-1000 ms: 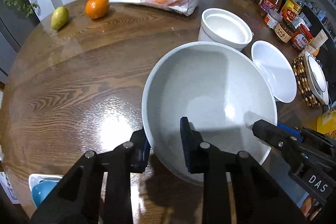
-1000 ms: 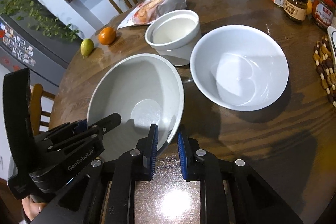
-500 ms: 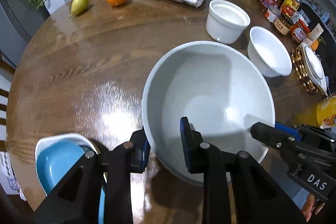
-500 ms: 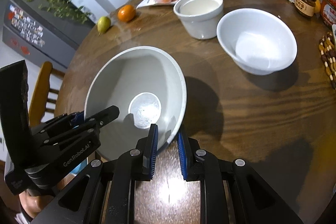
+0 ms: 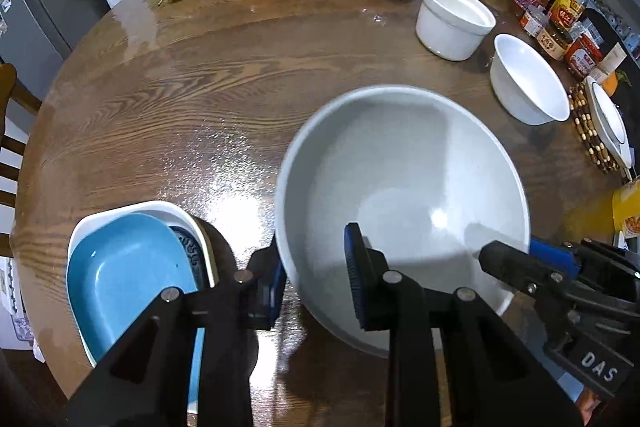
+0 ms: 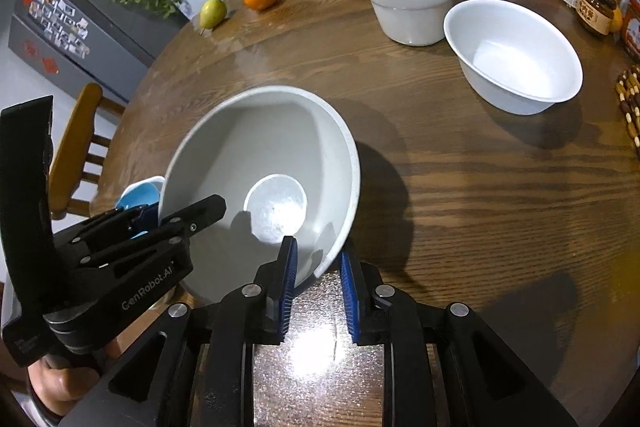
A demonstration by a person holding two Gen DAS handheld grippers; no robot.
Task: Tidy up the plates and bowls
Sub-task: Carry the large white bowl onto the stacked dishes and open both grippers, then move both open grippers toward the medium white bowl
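1. the left claw (image 5: 316,277) straddles the near left rim of the big grey bowl (image 5: 400,195); its jaws are opening, rim between the blue pads.
2. the right claw (image 6: 318,277) straddles the opposite rim of the same bowl (image 6: 260,179), jaws also opening, and a gap shows beside the outer pad.
3. the bowl sits tilted on the wooden tabletop (image 5: 180,99), directly ahead of both claws and between them.
4. just left of the left claw lies a blue dish (image 5: 124,283) nested in a white dish (image 5: 132,211).
5. far ahead and right of the claws stand a white ramekin (image 6: 412,7) and a white bowl (image 6: 512,55), close together.
6. writing: "genrobot.ai" on the left claw's body, seen from the right wrist; "das" on the right claw's body, seen from the left wrist.
7. jar labels (image 5: 568,15) at the far right are too small to read.
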